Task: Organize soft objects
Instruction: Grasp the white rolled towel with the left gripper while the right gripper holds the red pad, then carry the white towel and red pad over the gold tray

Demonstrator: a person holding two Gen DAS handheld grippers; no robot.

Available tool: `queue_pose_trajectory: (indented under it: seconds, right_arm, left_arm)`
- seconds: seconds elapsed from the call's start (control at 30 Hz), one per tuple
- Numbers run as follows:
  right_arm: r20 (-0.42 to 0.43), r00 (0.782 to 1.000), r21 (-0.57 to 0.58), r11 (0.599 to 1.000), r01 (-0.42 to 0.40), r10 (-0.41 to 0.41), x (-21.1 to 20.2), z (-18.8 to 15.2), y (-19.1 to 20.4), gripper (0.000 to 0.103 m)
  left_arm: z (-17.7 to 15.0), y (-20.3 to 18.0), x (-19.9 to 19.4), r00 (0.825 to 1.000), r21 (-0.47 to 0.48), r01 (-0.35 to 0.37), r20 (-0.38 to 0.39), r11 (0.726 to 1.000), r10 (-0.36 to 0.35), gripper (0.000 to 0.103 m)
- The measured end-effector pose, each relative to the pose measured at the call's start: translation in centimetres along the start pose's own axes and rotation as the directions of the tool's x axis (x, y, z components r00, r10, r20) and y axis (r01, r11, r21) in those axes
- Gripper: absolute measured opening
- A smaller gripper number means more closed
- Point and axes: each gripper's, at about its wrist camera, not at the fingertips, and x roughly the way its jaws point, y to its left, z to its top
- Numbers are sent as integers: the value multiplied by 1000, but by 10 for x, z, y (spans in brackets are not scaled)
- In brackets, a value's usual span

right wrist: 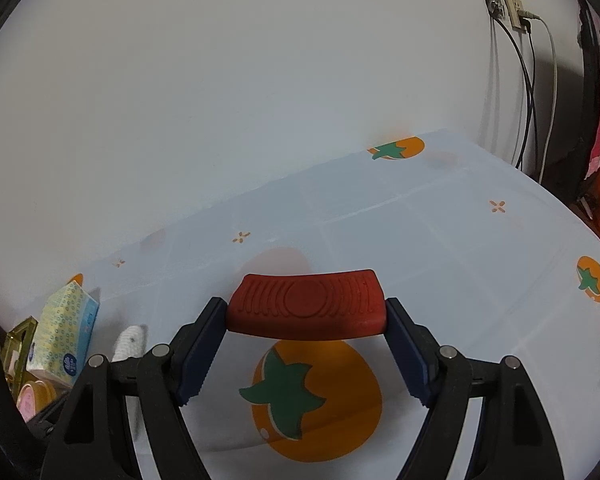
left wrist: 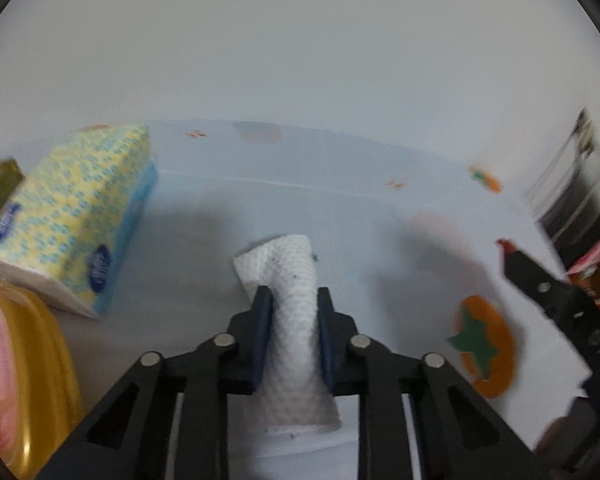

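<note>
A rolled white paper towel lies on the persimmon-print tablecloth, pinched at mid-length by your left gripper. Your right gripper, spread wide, clamps a red ribbed pad by its ends. A tissue pack sits nearby.

Domestic room, likely a home. Evidence: a tablecloth printed with orange persimmons beneath both tongs; a tissue pack left of the left tongs; a wall socket with cables above-right of the right tongs.
</note>
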Motion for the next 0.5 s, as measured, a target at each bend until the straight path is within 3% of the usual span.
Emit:
queue_pose_trajectory:
  seconds: [0.13, 0.27, 0.4, 0.5]
  right_arm:
    - [31, 999, -4, 1000, -14, 14, -5, 1, 0, 80]
    - [71, 997, -11, 999, -30, 31, -11, 3, 3, 80]
    - [130, 990, -44, 998, -50, 55, -20, 2, 11, 80]
    - [181, 981, -81, 995, -53, 67, -28, 0, 19, 80]
  left_arm:
    - [0, 2, -3, 998, -15, 66, 24, 998, -66, 15]
    - [-4, -6, -24, 988, 44, 91, 120, 995, -95, 15]
    - [-8, -18, -43, 975, 144, 24, 213, 989, -55, 15]
    - [-9, -18, -57, 955, 198, -46, 295, 979, -15, 15]
